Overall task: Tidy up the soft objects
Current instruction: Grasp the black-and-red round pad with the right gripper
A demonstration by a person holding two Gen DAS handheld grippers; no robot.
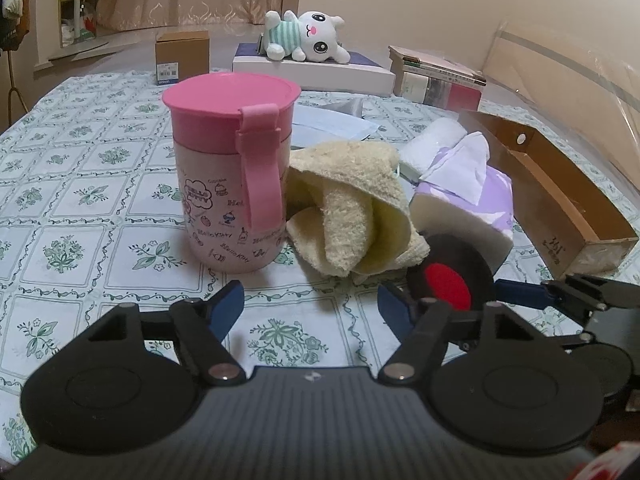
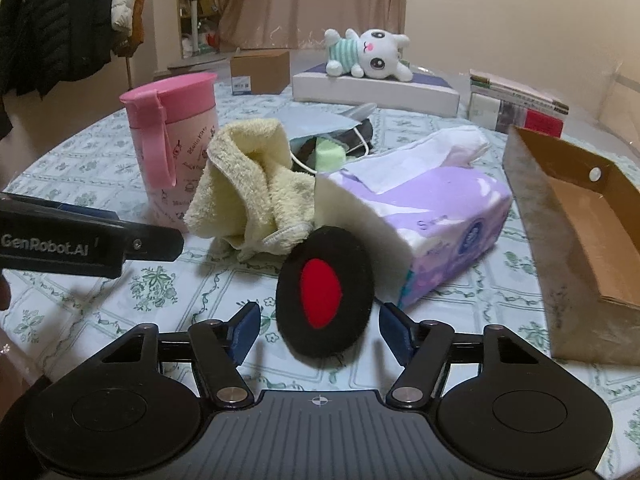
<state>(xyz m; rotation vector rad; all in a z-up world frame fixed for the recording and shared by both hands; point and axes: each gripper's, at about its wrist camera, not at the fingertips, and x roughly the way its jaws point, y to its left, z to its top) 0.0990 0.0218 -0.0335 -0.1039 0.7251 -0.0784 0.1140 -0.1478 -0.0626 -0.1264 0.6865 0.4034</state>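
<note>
table (image 1: 100,216) | cup (image 1: 230,168) | towel (image 1: 352,208) | tissue pack (image 2: 432,224) | cardboard tray (image 2: 580,232)

The left tool (image 1: 311,300) hovers low over the worktop (image 1: 80,216), its blue fingers (image 1: 228,300) apart with only patterned cloth between them. At twelve o'clock from it lies a crumpled cream towel (image 1: 352,204), touching a pink lidded cup (image 1: 232,168) at eleven o'clock. A black pad with a red centre (image 1: 450,276) stands at two o'clock, leaning on a purple tissue pack (image 1: 468,200). The right tool (image 1: 560,292) reaches in at three o'clock beside the pad. A cardboard tray (image 1: 560,216) sits beyond it. A plush toy (image 1: 308,36) lies far back on a white box (image 1: 316,72).
</note>
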